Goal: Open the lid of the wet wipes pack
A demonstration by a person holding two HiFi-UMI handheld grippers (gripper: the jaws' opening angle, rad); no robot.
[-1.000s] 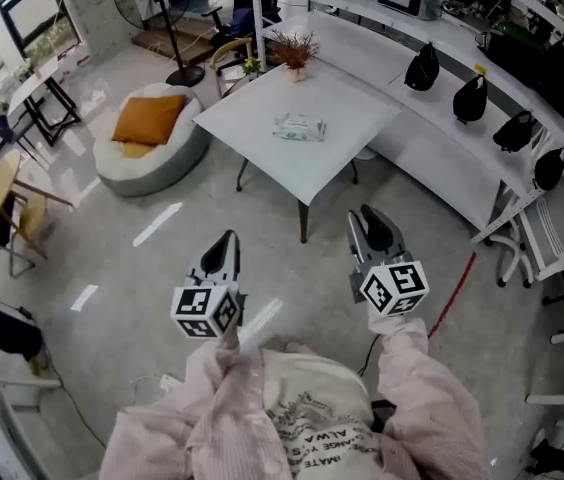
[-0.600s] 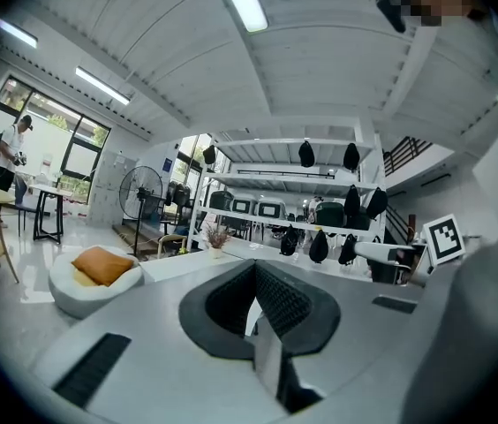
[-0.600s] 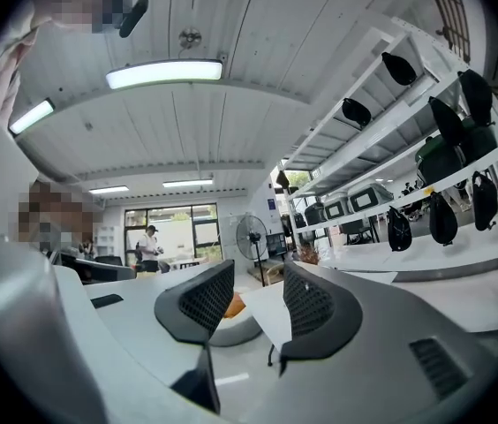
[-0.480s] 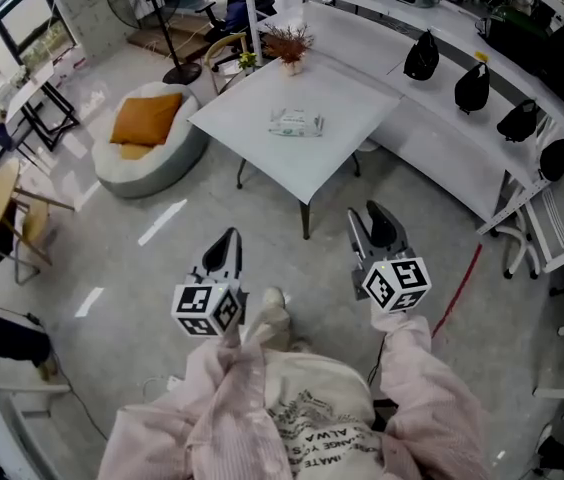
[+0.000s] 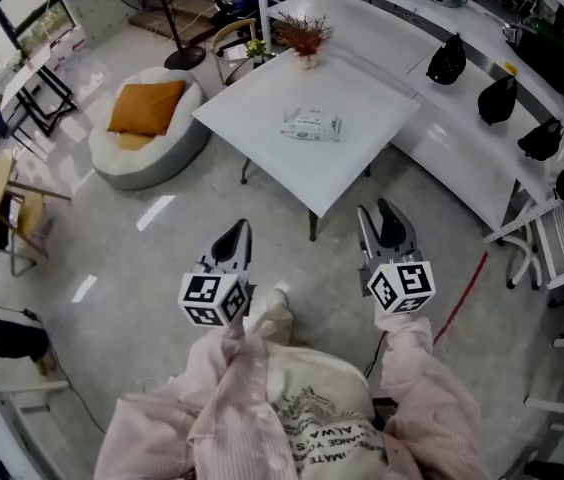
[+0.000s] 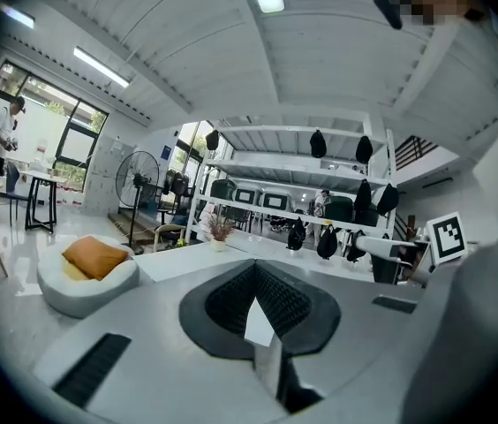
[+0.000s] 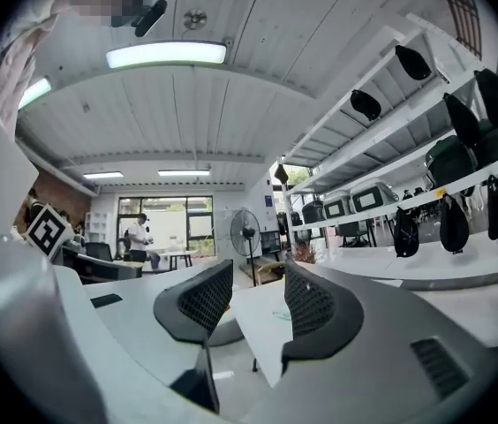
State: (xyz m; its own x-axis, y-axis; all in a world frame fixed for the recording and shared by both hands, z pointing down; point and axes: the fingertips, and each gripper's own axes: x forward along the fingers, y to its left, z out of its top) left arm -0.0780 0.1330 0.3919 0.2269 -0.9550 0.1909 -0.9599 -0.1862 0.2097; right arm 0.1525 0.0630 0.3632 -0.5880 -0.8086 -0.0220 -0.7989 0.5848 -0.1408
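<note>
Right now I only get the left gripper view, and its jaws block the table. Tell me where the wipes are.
Observer: The head view shows the wipes lying flat mid-table, with nothing touching them.
Operator: Give me the right gripper's state.
Observer: In its own view the right gripper is open. Its jaws have just been opening, and nothing is between them.
Operator: Say how close I am.
Observer: The left gripper and the right hang over the floor, short of the table's near corner.
</note>
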